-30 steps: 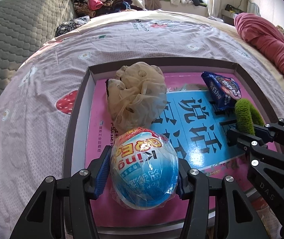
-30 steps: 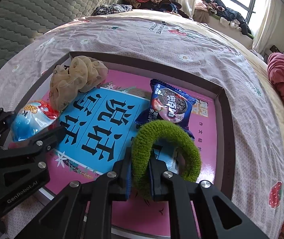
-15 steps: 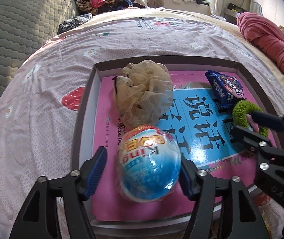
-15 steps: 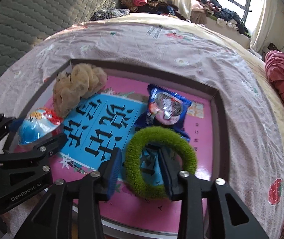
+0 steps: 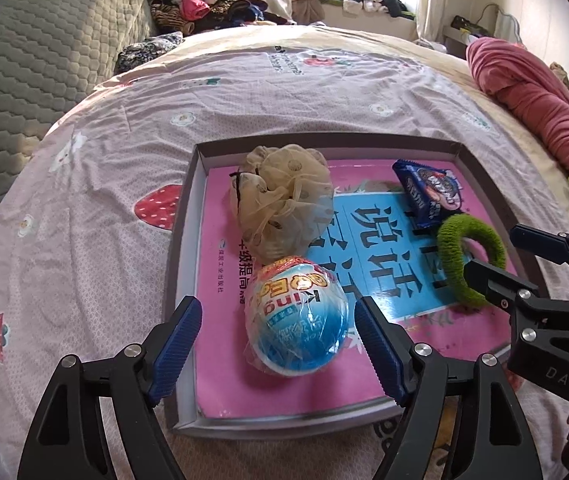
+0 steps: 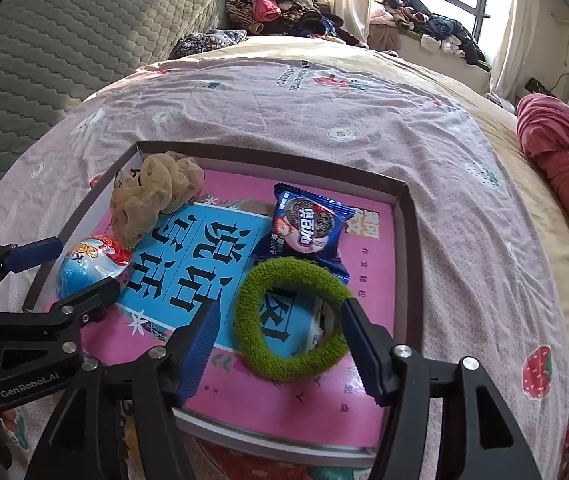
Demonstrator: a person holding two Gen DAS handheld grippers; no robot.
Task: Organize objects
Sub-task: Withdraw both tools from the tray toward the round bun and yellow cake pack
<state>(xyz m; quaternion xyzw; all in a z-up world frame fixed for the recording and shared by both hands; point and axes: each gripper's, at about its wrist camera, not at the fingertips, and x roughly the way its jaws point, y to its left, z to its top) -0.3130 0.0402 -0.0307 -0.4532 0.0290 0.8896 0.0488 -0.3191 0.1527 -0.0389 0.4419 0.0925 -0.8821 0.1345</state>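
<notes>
Spread over a bed, a pink sheet (image 5: 124, 148) carries a grey box (image 5: 182, 248) lined with a pink book. Inside lie a blue egg toy (image 5: 296, 320), a green hair ring (image 6: 290, 320), a beige scrunchie (image 5: 282, 200) and a cookie packet (image 6: 308, 228). Both grippers tilt steeply downward; the left gripper (image 5: 278, 340) and right gripper (image 6: 280, 340) have just been opening, pads apparently clear. Rising carelessly, a finger could snag the ring or roll the egg.
</notes>
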